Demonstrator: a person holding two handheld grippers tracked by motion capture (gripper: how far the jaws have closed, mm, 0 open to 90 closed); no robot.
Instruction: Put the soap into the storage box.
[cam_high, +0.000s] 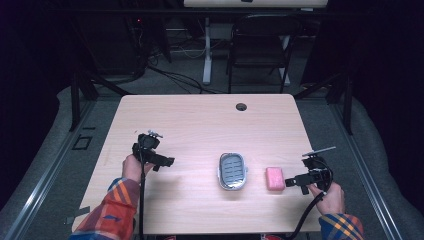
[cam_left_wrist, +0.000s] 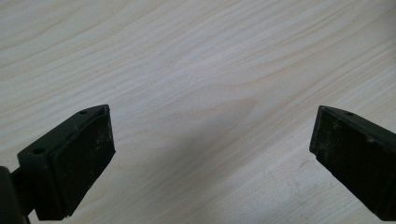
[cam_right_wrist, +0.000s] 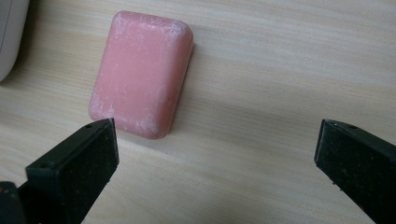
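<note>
A pink bar of soap (cam_high: 275, 178) lies flat on the wooden table, just right of a grey-and-white soap dish (cam_high: 233, 171). In the right gripper view the soap (cam_right_wrist: 142, 74) sits ahead and to the left of my right gripper (cam_right_wrist: 215, 154), whose jaws stand wide apart with nothing between them. From above, my right gripper (cam_high: 294, 181) is just right of the soap, pointing at it. My left gripper (cam_high: 165, 162) is at the table's left, well away from the dish. Its jaws (cam_left_wrist: 212, 149) are open over bare wood.
The table (cam_high: 200, 120) has a cable hole (cam_high: 241, 106) near its far edge. A white edge of the dish (cam_right_wrist: 9, 37) shows at the left of the right gripper view. A folding chair (cam_high: 260, 45) and desk legs stand beyond the table.
</note>
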